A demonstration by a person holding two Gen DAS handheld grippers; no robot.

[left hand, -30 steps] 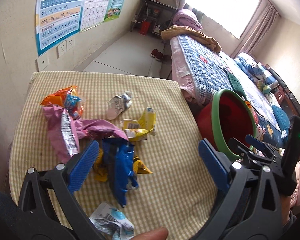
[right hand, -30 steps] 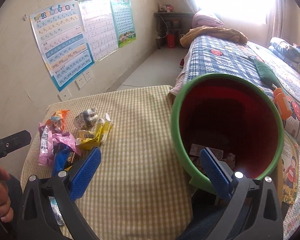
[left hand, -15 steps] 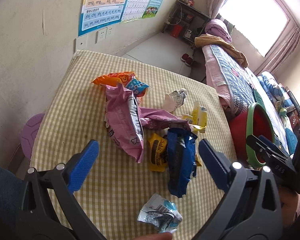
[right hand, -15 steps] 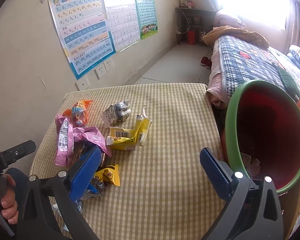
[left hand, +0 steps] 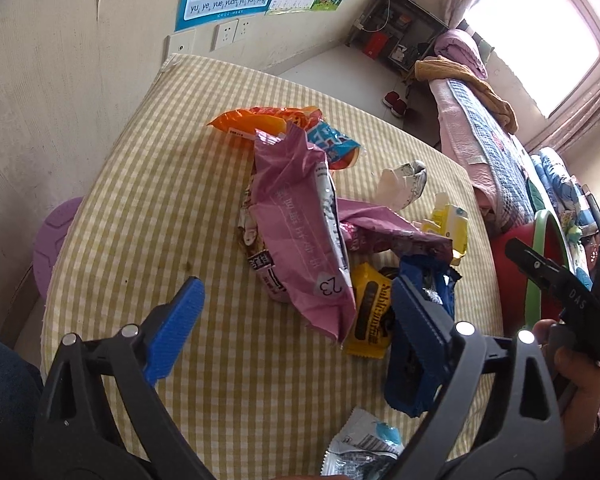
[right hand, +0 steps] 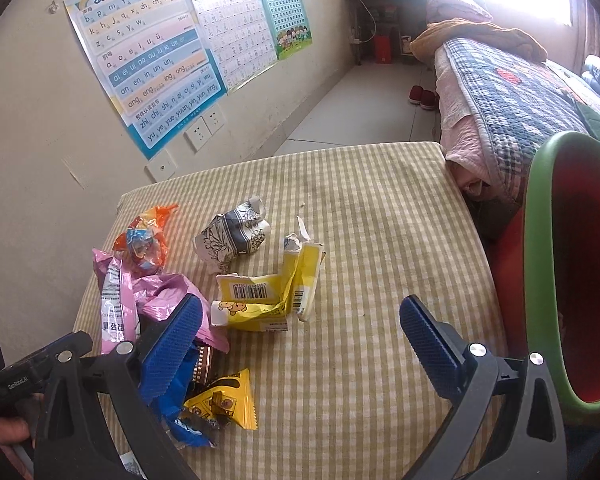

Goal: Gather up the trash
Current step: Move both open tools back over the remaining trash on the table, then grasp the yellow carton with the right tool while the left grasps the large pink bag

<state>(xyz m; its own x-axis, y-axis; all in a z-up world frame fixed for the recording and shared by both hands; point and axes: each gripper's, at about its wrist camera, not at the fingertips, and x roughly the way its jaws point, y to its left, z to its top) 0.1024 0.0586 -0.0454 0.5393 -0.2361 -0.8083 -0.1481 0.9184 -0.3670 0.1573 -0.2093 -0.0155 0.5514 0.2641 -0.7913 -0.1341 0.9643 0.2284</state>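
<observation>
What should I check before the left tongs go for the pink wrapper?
1. Left tongs open wide and empty: ok.
2. Pink wrapper in view ahead of them, on the checked tablecloth: ok.
3. Wrapper free of neighbours: not ok; it overlaps the orange wrapper and its near end lies over the yellow packet.
4. Right tongs open, empty and out of the way: ok.
5. Red bin within reach beside the table, mouth tilted toward it: ok.
6. Room left inside the bin: cannot tell.
</observation>
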